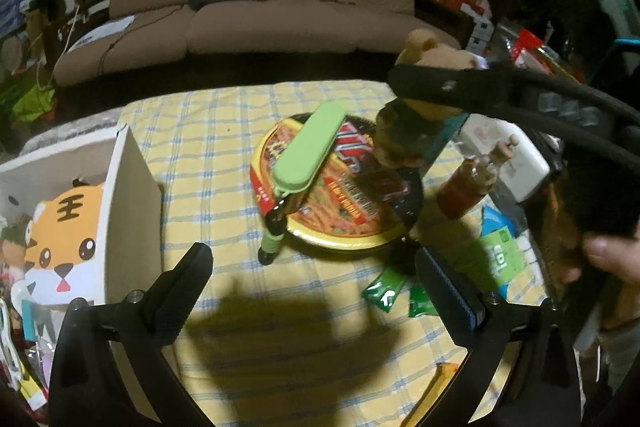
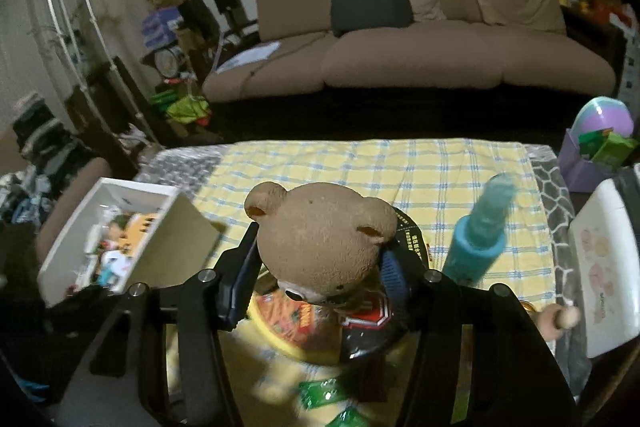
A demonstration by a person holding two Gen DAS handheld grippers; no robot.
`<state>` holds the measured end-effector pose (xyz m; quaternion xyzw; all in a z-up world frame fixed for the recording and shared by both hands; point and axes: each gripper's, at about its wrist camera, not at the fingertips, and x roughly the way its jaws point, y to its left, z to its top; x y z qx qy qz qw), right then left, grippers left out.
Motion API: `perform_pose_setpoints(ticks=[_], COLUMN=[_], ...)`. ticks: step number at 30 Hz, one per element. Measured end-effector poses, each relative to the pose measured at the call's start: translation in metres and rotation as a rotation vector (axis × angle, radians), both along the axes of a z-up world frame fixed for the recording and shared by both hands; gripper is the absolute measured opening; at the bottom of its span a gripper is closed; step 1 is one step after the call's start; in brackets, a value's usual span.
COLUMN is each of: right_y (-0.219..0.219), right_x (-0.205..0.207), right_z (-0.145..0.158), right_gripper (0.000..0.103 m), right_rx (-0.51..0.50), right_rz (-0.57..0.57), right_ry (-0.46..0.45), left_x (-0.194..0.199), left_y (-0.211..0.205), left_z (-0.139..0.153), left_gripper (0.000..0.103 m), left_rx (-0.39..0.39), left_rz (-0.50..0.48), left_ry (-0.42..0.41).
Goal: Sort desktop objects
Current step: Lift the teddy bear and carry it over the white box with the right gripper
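Observation:
My right gripper (image 2: 320,263) is shut on a brown teddy bear (image 2: 320,243) and holds it by the head above a round instant noodle bowl (image 2: 296,327). In the left wrist view the bear (image 1: 416,131) hangs over the bowl (image 1: 340,187), with the right gripper's finger (image 1: 440,85) across it. A green case (image 1: 310,147) lies on the bowl's lid, on a green-and-black tool (image 1: 274,231). My left gripper (image 1: 316,287) is open and empty, low over the yellow checked cloth (image 1: 208,155) in front of the bowl.
A white box (image 1: 132,211) with a tiger picture and small items stands at the left; it also shows in the right wrist view (image 2: 120,227). A sauce bottle (image 1: 472,183), green packets (image 1: 388,287), a teal bottle (image 2: 480,243) and a white tray (image 2: 608,267) lie at the right.

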<state>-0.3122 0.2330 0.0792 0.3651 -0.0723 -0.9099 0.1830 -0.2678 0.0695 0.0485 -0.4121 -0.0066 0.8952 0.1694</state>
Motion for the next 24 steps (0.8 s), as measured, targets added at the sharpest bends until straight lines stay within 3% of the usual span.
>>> perform_pose_setpoints(ticks=[3,11,14,15,16,17,20,24], right_y=[0.009,-0.011,-0.022,-0.026,-0.029,-0.032,-0.045,-0.062], right_x=[0.012,0.053,0.072,0.079,0.087,0.093,0.112,0.126], right_z=[0.014,0.05,0.061,0.064,0.068,0.071,0.079,0.09], right_gripper=[0.053,0.053,0.053,0.053,0.053,0.053,0.053,0.053], right_rx=[-0.061,-0.098,-0.122,-0.132,-0.139,-0.141,-0.133,-0.151], right_rz=[0.04,0.18,0.238,0.254,0.268,0.277,0.291,0.314], right_ry=[-0.034,-0.085,-0.11,-0.117,-0.12,-0.12,-0.116,-0.127], left_x=[0.009,0.046,0.059,0.063,0.066,0.068,0.085,0.111], left_y=[0.002,0.026,0.019,0.014,0.008,0.002,-0.015,-0.036], left_z=[0.013,0.054,0.064,0.066,0.069,0.07,0.075,0.084], left_gripper=[0.103,0.103,0.103,0.091,0.062,0.051,0.049,0.044], left_rx=[0.033,-0.047,0.02,0.05,0.08,0.104,0.172,0.201], left_rz=[-0.011,-0.128,-0.181,-0.181,-0.17,-0.168,-0.186,-0.187], left_ry=[0.059,0.212,0.203,0.192,0.176,0.157,0.131,0.134])
